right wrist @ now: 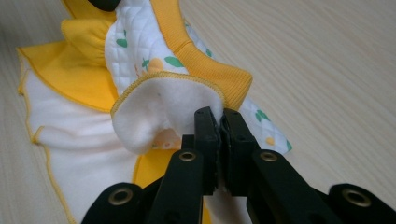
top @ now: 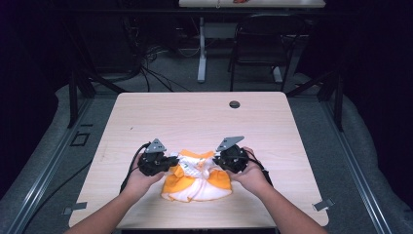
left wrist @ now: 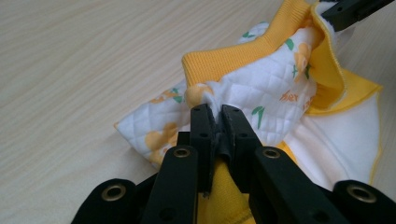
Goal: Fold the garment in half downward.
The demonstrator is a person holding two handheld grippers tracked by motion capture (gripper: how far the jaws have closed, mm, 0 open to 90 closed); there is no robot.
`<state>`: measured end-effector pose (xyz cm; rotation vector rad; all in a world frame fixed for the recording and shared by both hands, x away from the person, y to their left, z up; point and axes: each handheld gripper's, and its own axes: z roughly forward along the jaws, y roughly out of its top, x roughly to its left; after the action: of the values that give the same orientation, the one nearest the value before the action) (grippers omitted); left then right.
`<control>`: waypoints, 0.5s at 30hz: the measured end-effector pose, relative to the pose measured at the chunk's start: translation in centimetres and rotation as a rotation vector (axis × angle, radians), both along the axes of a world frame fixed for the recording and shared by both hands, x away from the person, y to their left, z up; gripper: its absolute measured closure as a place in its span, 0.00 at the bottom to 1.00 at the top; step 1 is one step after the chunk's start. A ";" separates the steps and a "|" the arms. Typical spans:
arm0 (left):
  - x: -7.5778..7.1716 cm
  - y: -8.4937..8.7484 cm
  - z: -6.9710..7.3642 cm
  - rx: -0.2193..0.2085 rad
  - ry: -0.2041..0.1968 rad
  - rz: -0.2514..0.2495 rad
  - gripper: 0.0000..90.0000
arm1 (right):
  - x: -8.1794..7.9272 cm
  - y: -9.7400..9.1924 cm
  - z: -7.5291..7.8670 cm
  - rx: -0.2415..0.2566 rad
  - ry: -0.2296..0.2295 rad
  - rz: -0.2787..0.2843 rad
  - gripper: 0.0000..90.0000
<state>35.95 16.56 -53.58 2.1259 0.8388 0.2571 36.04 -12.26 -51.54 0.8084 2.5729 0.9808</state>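
A small yellow and white quilted garment (top: 197, 180) with an orange fruit print lies near the table's front edge. My left gripper (top: 171, 161) is shut on the garment's left top edge; in the left gripper view the quilted cloth (left wrist: 252, 88) is pinched between the black jaws at my left gripper (left wrist: 215, 114). My right gripper (top: 217, 161) is shut on the right top edge, and the right gripper view shows white fleece lining (right wrist: 163, 112) clamped at my right gripper (right wrist: 219, 116). The upper part of the garment is lifted and bunched between the two grippers, while the yellow hem rests on the wood.
The light wooden table (top: 195, 117) has bare room behind and beside the garment, with a round cable hole (top: 234, 104) at the far middle. A black chair (top: 263, 44) and a white table leg (top: 201, 53) stand on the floor beyond.
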 end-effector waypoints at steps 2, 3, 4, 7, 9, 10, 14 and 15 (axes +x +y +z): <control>-0.3 0.0 -0.4 -0.001 0.001 0.004 0.93 | -0.3 0.0 -0.3 0.004 0.005 0.004 0.95; -0.4 0.0 -0.6 -0.003 0.002 0.004 0.93 | -0.5 -0.1 -0.5 0.006 0.007 0.006 0.95; -0.6 0.1 -0.7 -0.002 0.004 0.005 0.93 | -0.6 -0.1 -0.6 0.015 0.009 0.004 0.95; -1.1 0.1 -1.1 -0.001 0.001 0.009 0.92 | -1.3 -0.3 -1.1 0.029 0.022 0.011 0.94; -1.7 0.0 -1.4 0.012 -0.007 -0.001 0.92 | -1.6 -0.4 -1.5 0.041 0.034 0.008 0.93; -1.7 0.0 -1.4 0.012 -0.007 -0.001 0.91 | -1.6 -0.4 -1.5 0.041 0.034 0.008 0.93; -2.3 0.2 -1.5 -0.012 0.015 -0.015 0.84 | -2.1 -0.6 -2.0 0.063 0.054 0.008 0.88; -2.4 0.3 -1.4 -0.019 0.023 -0.021 0.84 | -2.2 -0.7 -2.0 0.069 0.066 0.006 0.86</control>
<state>33.57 16.87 -54.95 2.1225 0.8287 0.2127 33.81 -12.92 -53.58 0.8660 2.6111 1.0665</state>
